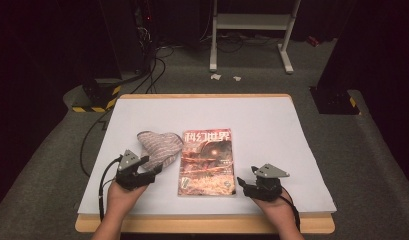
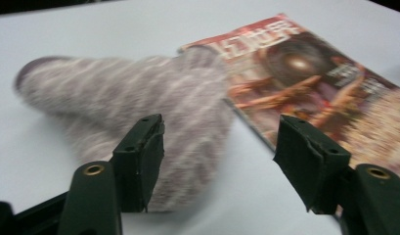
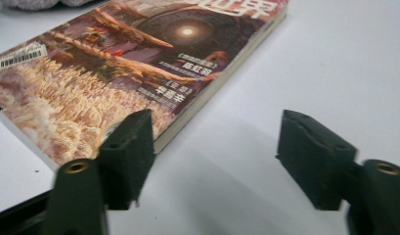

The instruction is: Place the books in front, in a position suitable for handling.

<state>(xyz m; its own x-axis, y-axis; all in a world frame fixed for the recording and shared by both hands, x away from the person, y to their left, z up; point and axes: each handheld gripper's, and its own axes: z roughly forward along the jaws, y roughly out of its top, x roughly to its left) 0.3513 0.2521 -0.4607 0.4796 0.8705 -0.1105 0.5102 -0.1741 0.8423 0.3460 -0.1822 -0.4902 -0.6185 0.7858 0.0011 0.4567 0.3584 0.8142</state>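
The fingers (image 2: 139,156) of the left gripper (image 1: 151,175) stand spread with nothing pinched, just short of the striped sock (image 1: 159,146); the sock lies on the white table (image 1: 262,115), its edge touching the magazine (image 1: 207,162). The right gripper (image 1: 243,186) also stands spread and empty, just beside the magazine's near right corner.

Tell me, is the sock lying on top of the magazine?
No, the sock lies on the white table just left of the magazine.
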